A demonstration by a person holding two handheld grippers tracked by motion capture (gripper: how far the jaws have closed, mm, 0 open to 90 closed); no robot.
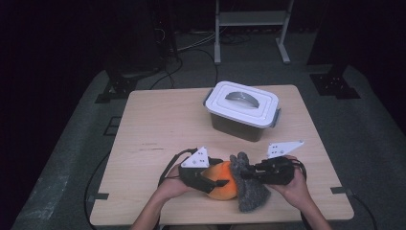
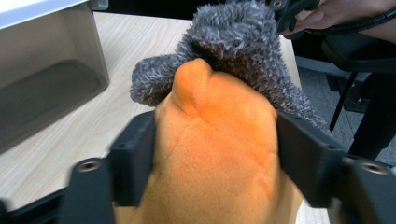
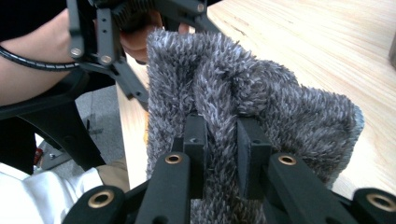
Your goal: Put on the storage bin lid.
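High view, table: a pale wooden table [image 1: 153, 124] carries a box, an orange soft toy and a grey fuzzy sock.
High view, box: a clear storage box [image 1: 242, 111] with a white lid stands at 12 o'clock from the hands, well apart from them.
High view, soft toy: the orange soft toy [image 1: 223, 181] lies near the table's 6 o'clock edge, touching the grey fuzzy sock [image 1: 250, 184] at its 3 o'clock side.
High view, left gripper: the left gripper [image 1: 214, 183] reaches in from 9 o'clock and sits on the toy.
High view, right gripper: the right gripper [image 1: 243, 173] comes in from 3 o'clock and meets the sock.
Left gripper view, fingers: the two black fingers [image 2: 133, 156] stand on either side of the orange toy [image 2: 215, 154], pressing its flanks at 9 and 3 o'clock; they are clamped on it.
Left gripper view, sock: the sock [image 2: 243, 51] wraps over the toy's far tip at 12 o'clock, its opening around the orange nub.
Left gripper view, box: the box [image 2: 44, 70] stands at 10 o'clock on the table.
Right gripper view, fingers: the black fingers [image 3: 196, 149] are nearly together, pinching a fold of the sock [image 3: 261, 93] between them.
Right gripper view, other hand: the left gripper's frame shows at 11 o'clock behind the sock.
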